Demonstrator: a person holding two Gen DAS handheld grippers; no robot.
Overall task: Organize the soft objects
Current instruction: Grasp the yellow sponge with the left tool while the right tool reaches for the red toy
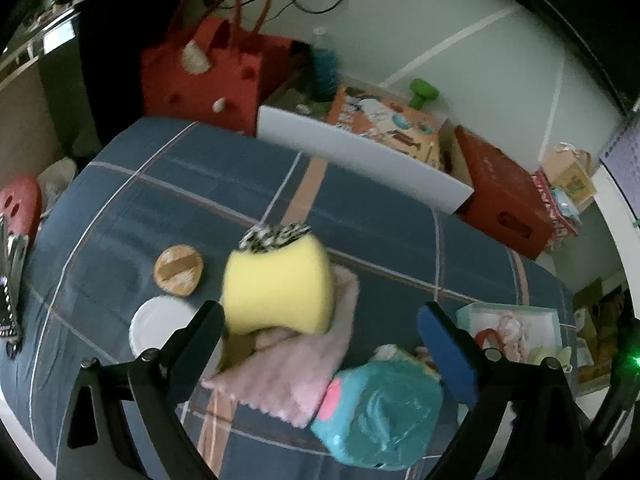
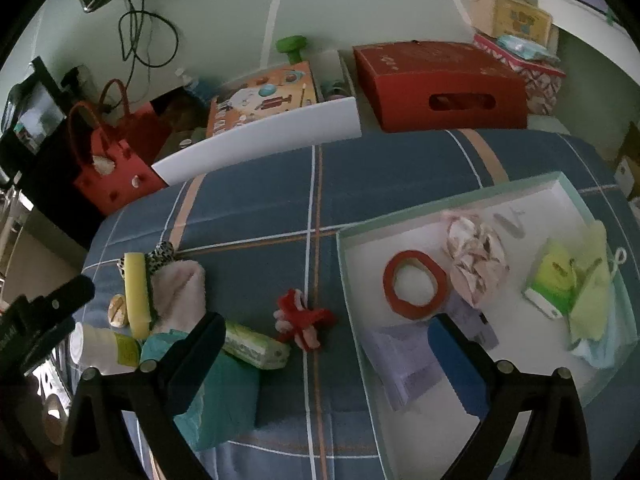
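Note:
A yellow sponge (image 1: 276, 284) stands on edge on a pink fluffy cloth (image 1: 296, 372), with a leopard-print scrunchie (image 1: 276, 236) behind it. My left gripper (image 1: 324, 340) is open just in front of the sponge, its black fingertip (image 1: 208, 320) by the sponge's lower left corner. A teal soft pack (image 1: 380, 412) lies under the blue finger. My right gripper (image 2: 332, 348) hangs open over the mint tray's (image 2: 344, 248) near-left rim. In the tray lie a red ring (image 2: 414, 284), a pink crumpled cloth (image 2: 476, 256), a lilac cloth (image 2: 404, 364) and yellow-green cloths (image 2: 588, 292). A red-and-white yarn toy (image 2: 302, 320) lies beside the tray.
All this lies on a blue plaid bedspread (image 1: 200, 184). A wooden disc (image 1: 179, 270) and a white jar (image 1: 160, 326) sit left of the sponge. A green packet (image 2: 256, 346) lies near the teal pack. Red bag (image 1: 208, 68), white board (image 1: 360, 160) and red box (image 2: 440, 84) line the far edge.

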